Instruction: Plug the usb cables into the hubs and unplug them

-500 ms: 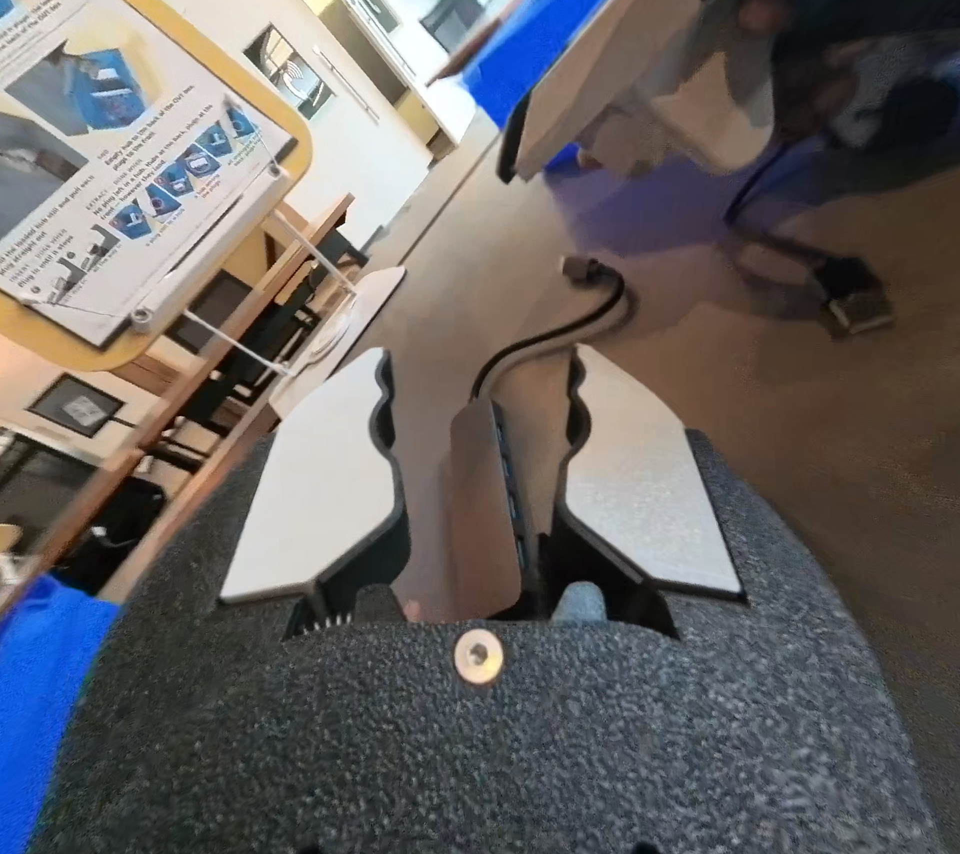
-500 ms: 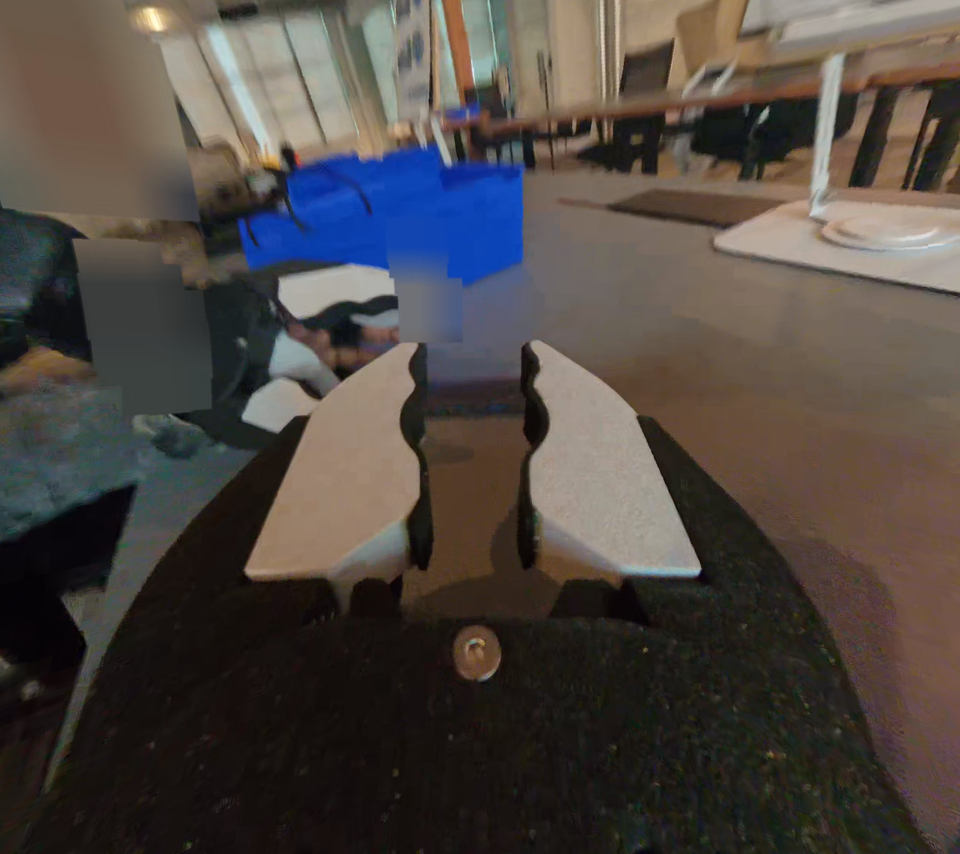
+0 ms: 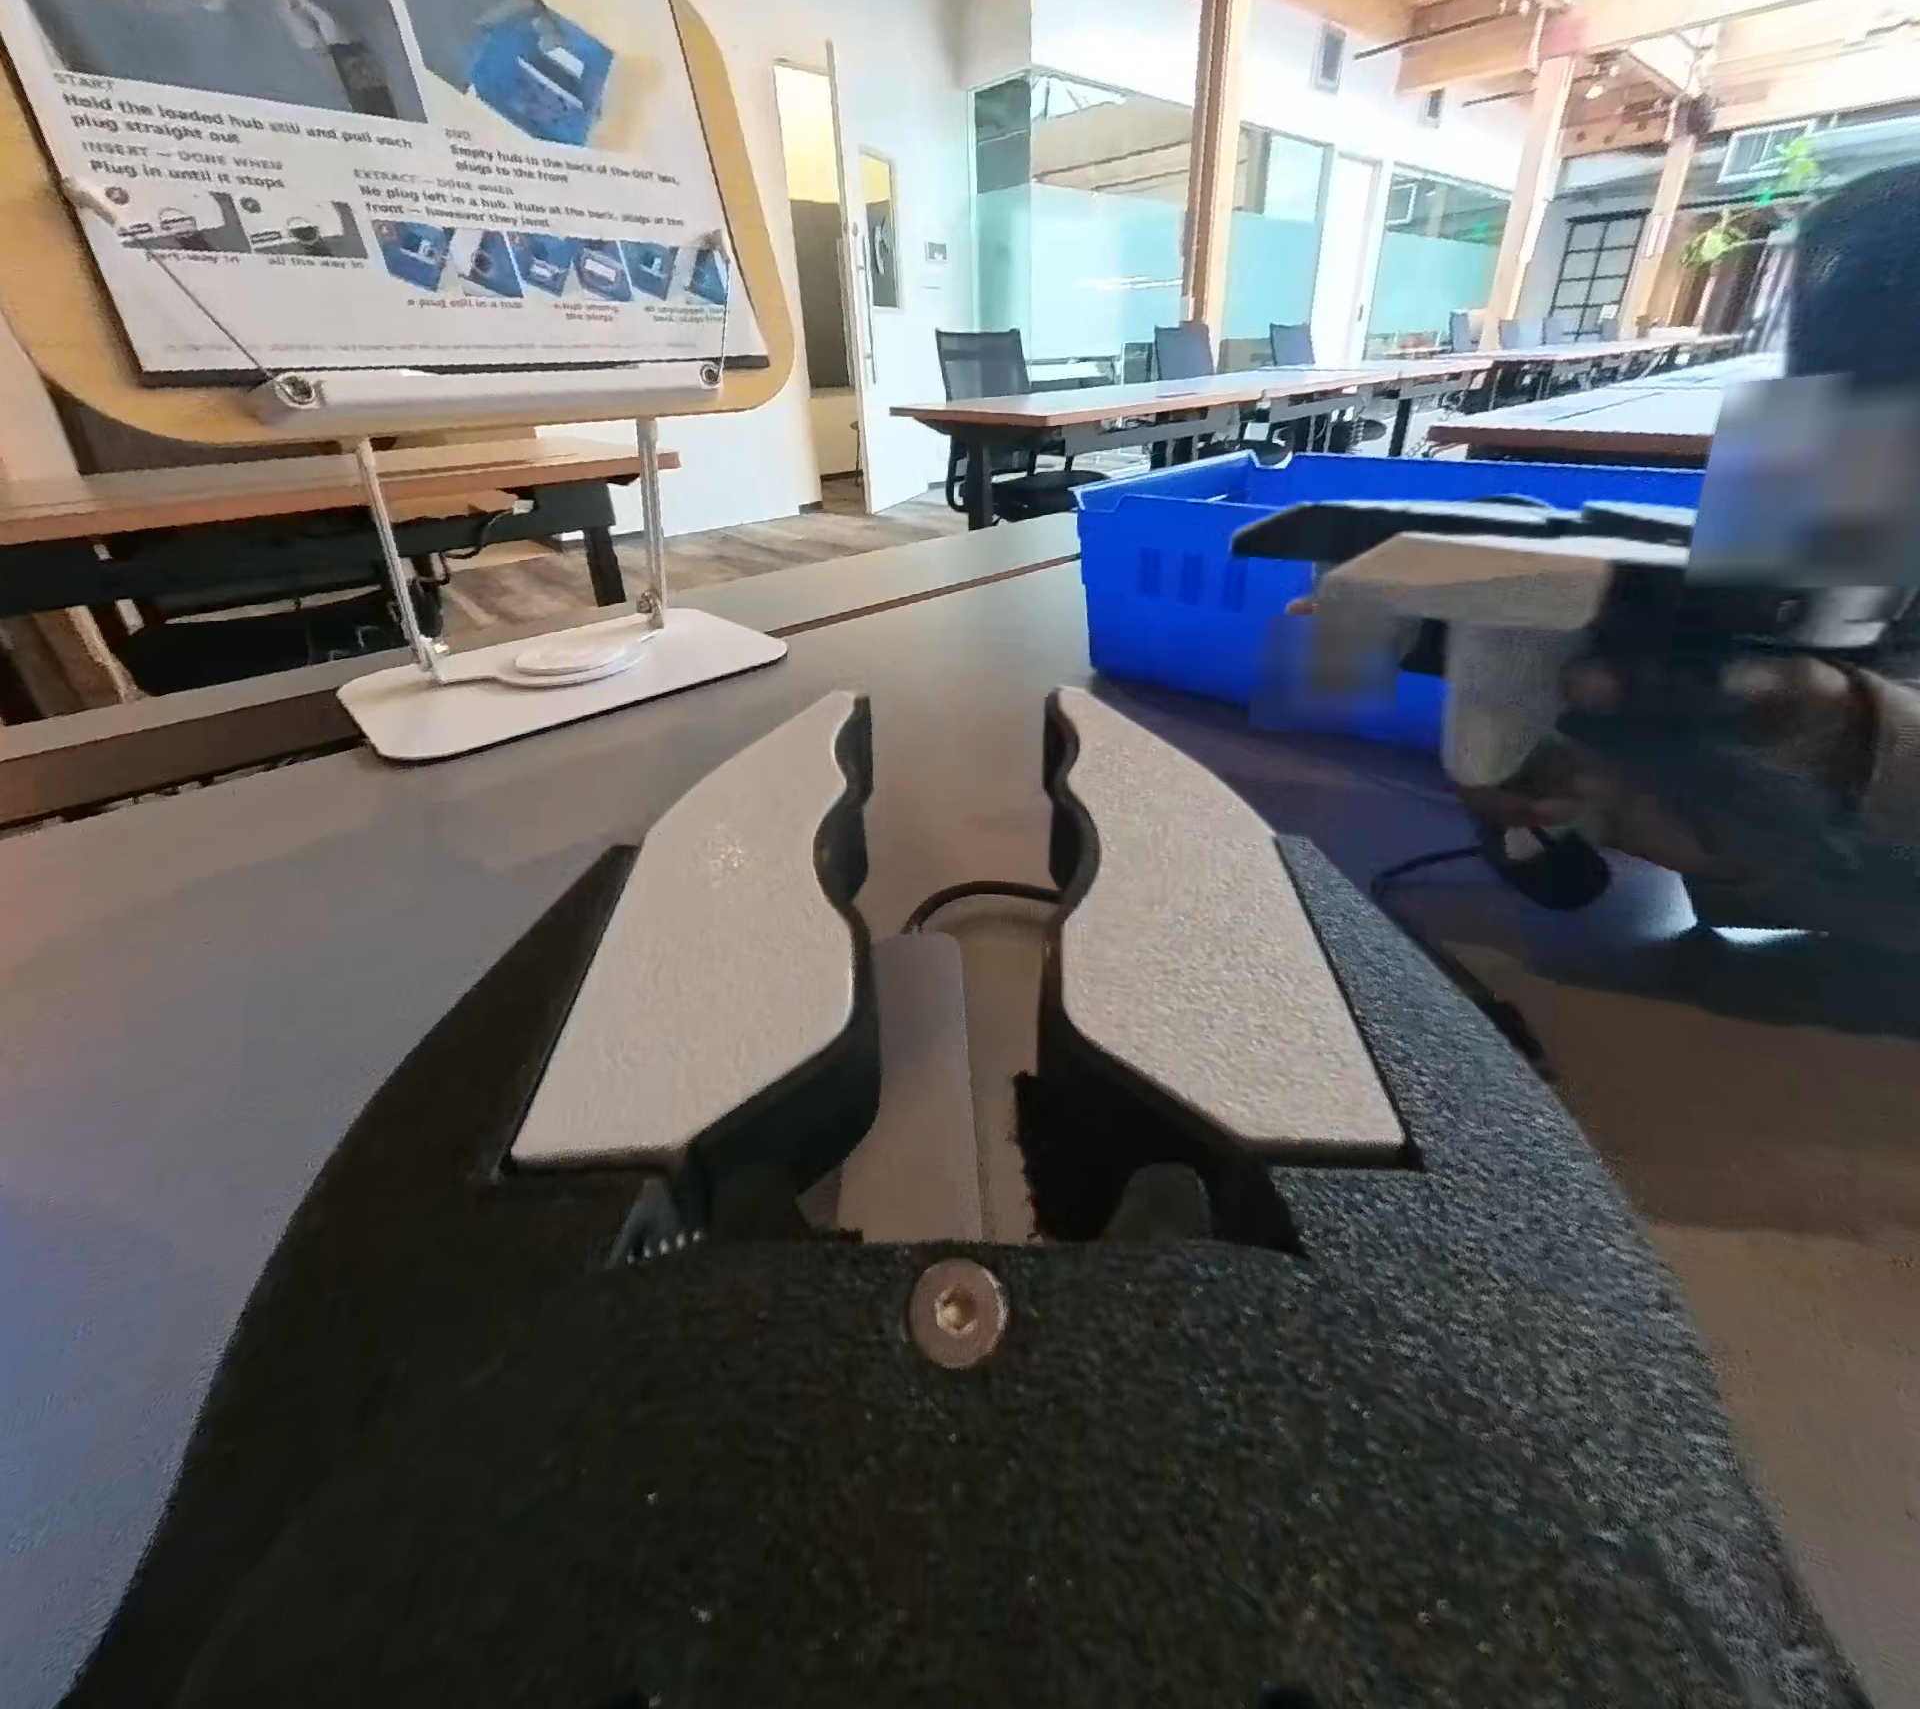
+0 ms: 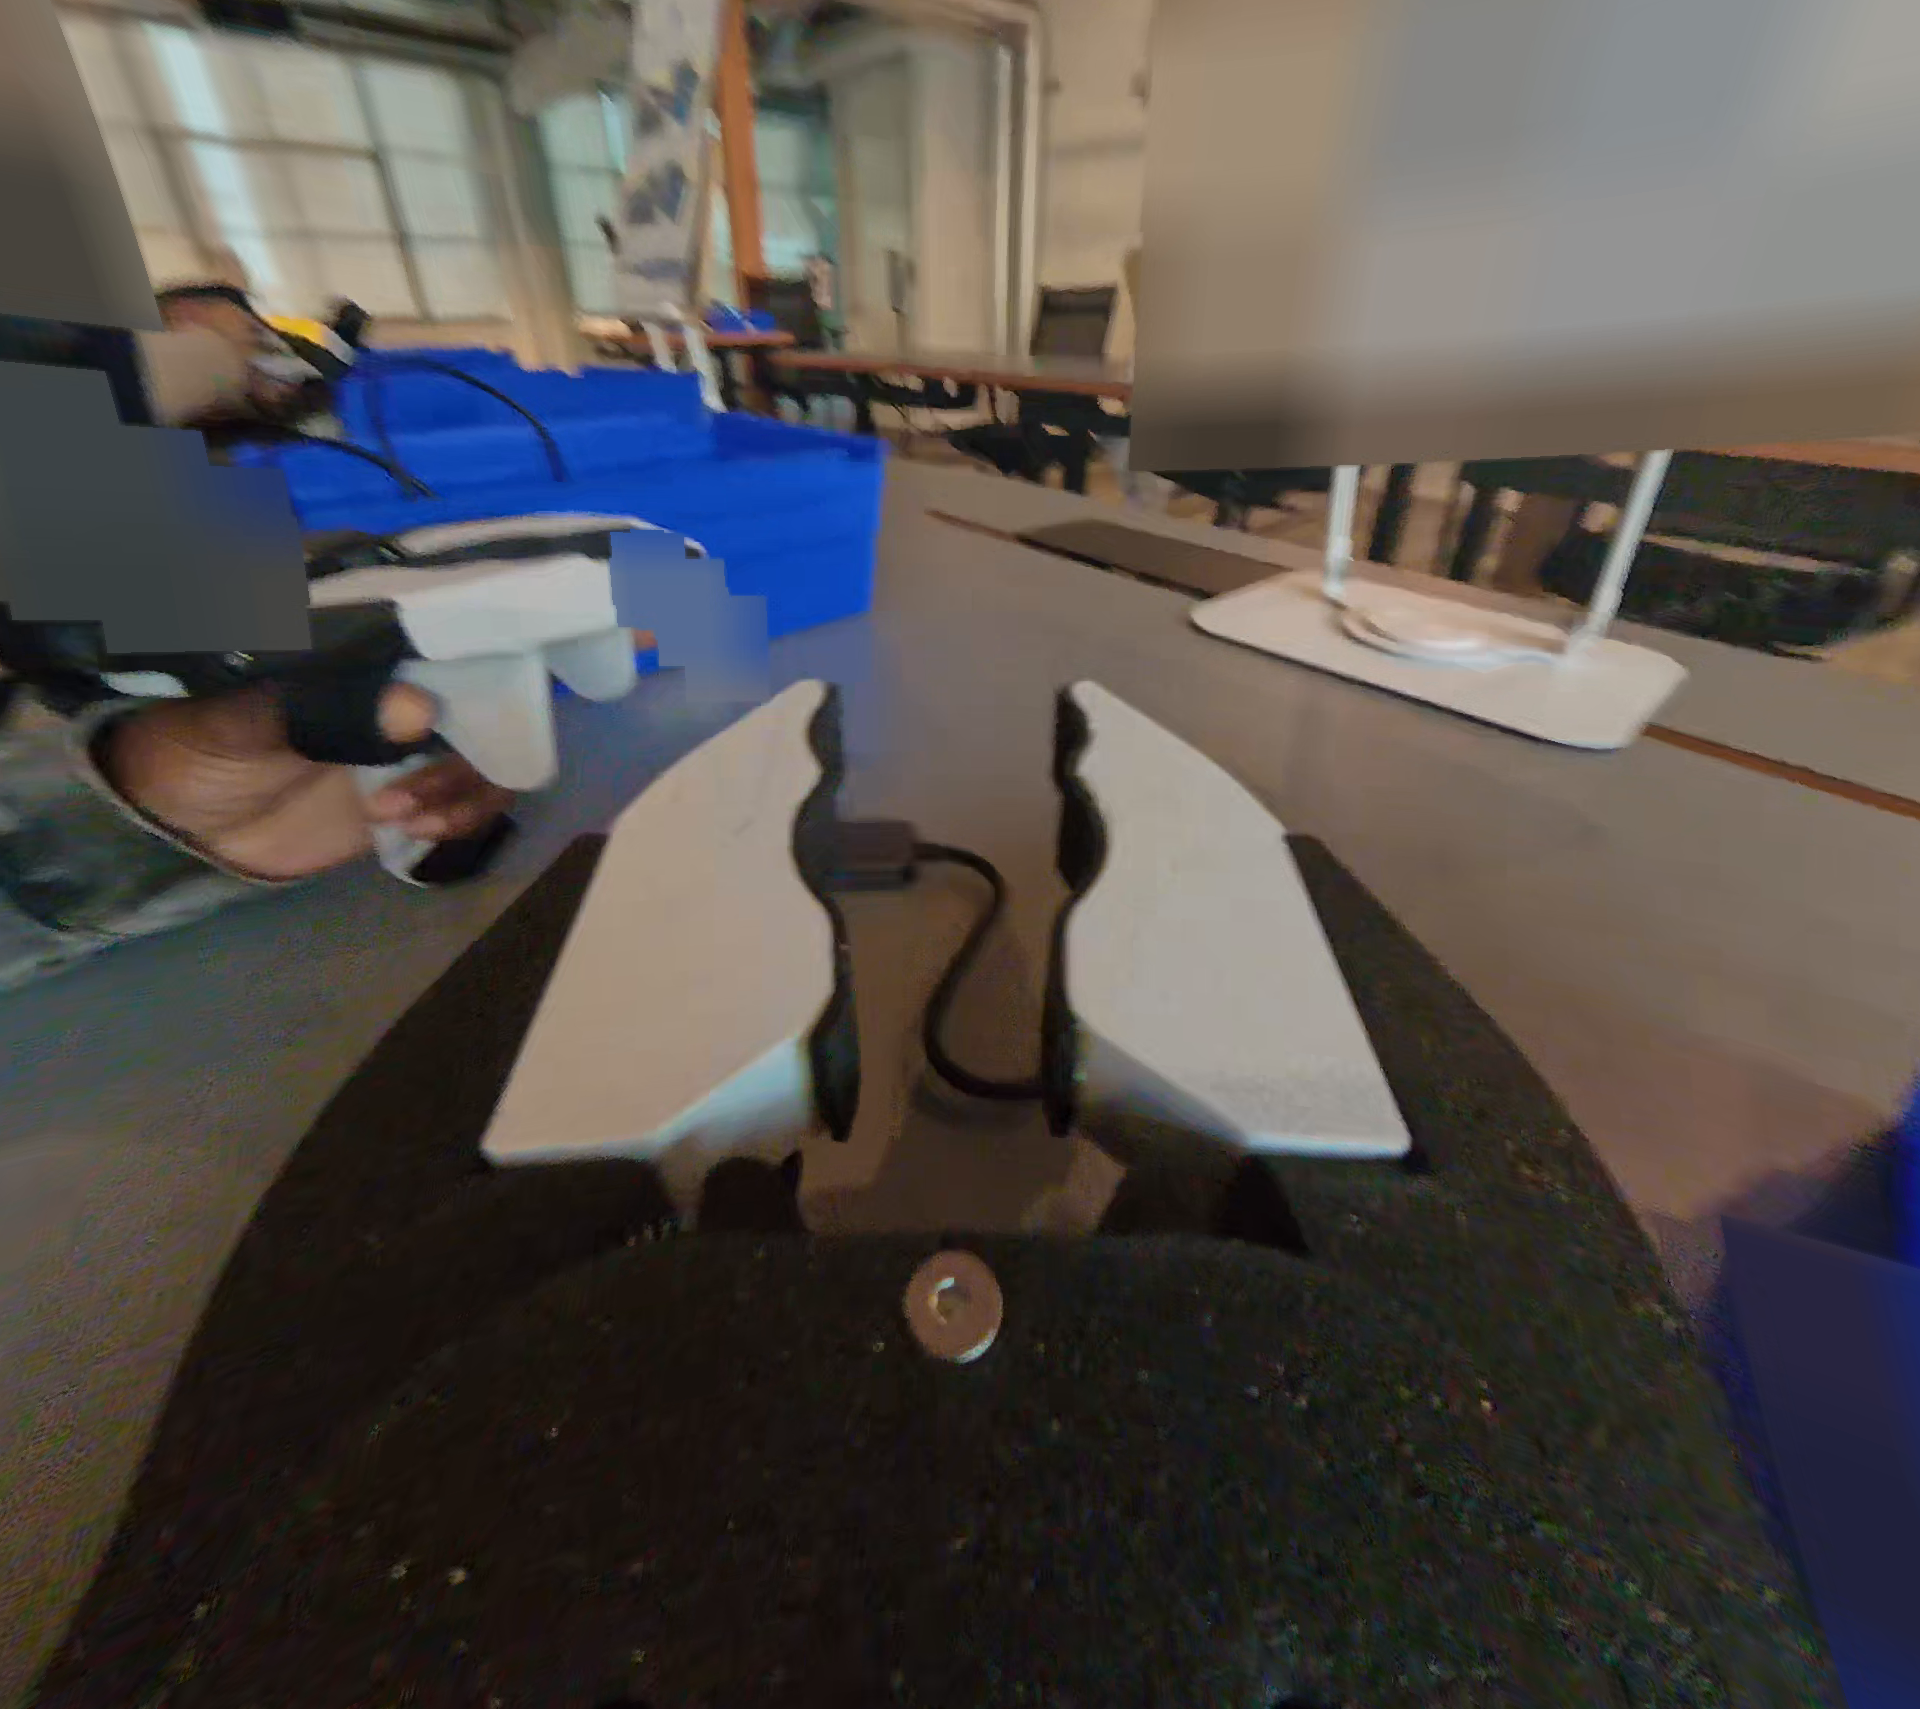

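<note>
Left gripper (image 3: 951,760): fingers partly spread, grey hub (image 3: 920,1077) sitting in the gap low down near the finger roots. Hub stands on its edge, long axis running along the fingers, pointing away from the camera. It sits against the left finger; contact on the right side can't be made out, so I can't tell if it's actually clamped. Hub's black cord (image 3: 971,896) leaves the far end and curls between the fingers, centre frame.

Right gripper (image 4: 940,760): fingers spread, holding nothing. Below the gap a black plug (image 4: 868,851) lies flat on the grey table (image 4: 1351,880), just beside the left finger, long axis across the frame. Its cable (image 4: 961,984) exits on the right, then loops down toward the right finger's base.

Left wrist view, right side: the other gripper is seen side-on, low over the table in front of the blue bin (image 3: 1164,589). Upper left: instruction board (image 3: 364,80) on a white stand (image 3: 582,688).

Right wrist view, left side: a hand (image 4: 270,786) wrapped around the other gripper's white handle. Picture is blurry there.
</note>
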